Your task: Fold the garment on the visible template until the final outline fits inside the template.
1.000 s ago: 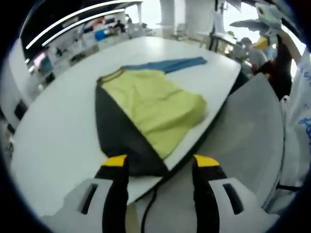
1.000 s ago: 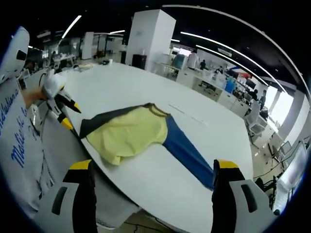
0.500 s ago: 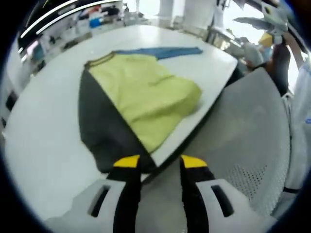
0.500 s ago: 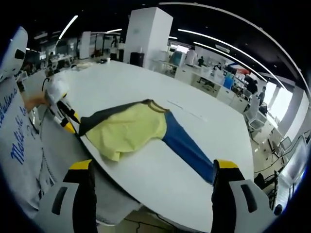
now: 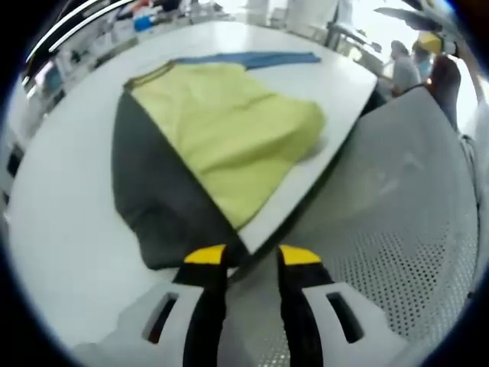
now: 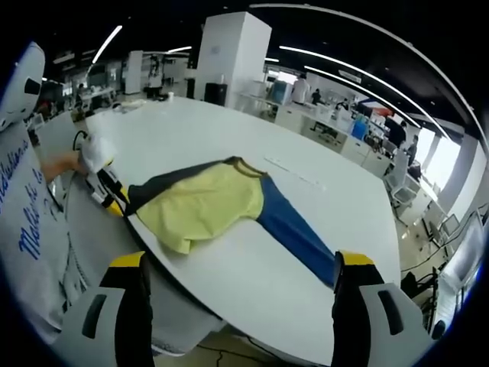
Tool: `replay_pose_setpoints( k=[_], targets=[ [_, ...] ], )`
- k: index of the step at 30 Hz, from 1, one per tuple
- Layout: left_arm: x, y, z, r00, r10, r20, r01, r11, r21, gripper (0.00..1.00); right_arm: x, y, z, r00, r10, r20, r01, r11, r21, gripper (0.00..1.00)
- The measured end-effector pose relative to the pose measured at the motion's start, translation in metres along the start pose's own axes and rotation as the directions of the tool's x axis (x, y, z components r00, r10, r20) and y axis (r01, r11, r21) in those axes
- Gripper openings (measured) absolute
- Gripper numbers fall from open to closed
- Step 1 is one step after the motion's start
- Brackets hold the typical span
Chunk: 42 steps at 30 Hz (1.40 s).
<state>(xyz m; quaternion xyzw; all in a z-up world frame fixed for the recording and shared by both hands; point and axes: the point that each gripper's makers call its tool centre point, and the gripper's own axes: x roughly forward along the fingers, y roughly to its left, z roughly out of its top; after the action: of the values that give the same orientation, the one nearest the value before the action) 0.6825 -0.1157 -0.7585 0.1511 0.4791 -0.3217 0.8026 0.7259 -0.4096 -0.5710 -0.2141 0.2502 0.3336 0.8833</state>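
Note:
The garment lies flat on the white table point(image 5: 61, 199): a yellow body point(image 5: 229, 130), a dark grey sleeve point(image 5: 153, 191) nearest me and a blue sleeve point(image 5: 252, 59) at the far end. My left gripper point(image 5: 250, 256) sits at the table's edge, jaws partly apart, with the dark sleeve's corner between the yellow tips. From the right gripper view, the left gripper point(image 6: 114, 200) touches the dark end of the garment point(image 6: 206, 202). My right gripper point(image 6: 238, 260) hovers wide open off the table's near edge, short of the blue sleeve point(image 6: 294, 233), holding nothing.
A grey mesh chair point(image 5: 397, 199) stands against the table edge beside the left gripper. A person in a white shirt with blue lettering point(image 6: 23, 222) is at the left, a hand point(image 6: 84, 153) on the left gripper. Desks and people fill the room behind.
The left gripper has come closer to the dark sleeve's corner and its jaws have narrowed around it. The right gripper has stayed wide open in much the same place.

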Motion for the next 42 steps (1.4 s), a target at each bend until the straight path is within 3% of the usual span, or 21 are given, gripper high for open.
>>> replay_pose_setpoints(
  k=[5,22,42],
  targets=[
    [0.003,0.001,-0.004,0.999,0.007,-0.031,-0.007,1.0,0.016,0.22,0.0,-0.001,-0.003,1.0,0.002,-0.015,-0.002,1.0,0.003,0.98],
    [0.017,0.009,-0.006,0.998,-0.001,-0.059,0.002,1.0,0.006,0.22,0.001,-0.001,-0.005,1.0,0.006,-0.03,-0.006,1.0,0.005,0.96],
    [0.021,0.021,-0.006,0.997,0.033,-0.068,-0.036,0.999,-0.034,0.09,0.005,0.0,-0.008,0.999,0.018,-0.04,-0.017,1.0,0.013,0.94]
  ],
)
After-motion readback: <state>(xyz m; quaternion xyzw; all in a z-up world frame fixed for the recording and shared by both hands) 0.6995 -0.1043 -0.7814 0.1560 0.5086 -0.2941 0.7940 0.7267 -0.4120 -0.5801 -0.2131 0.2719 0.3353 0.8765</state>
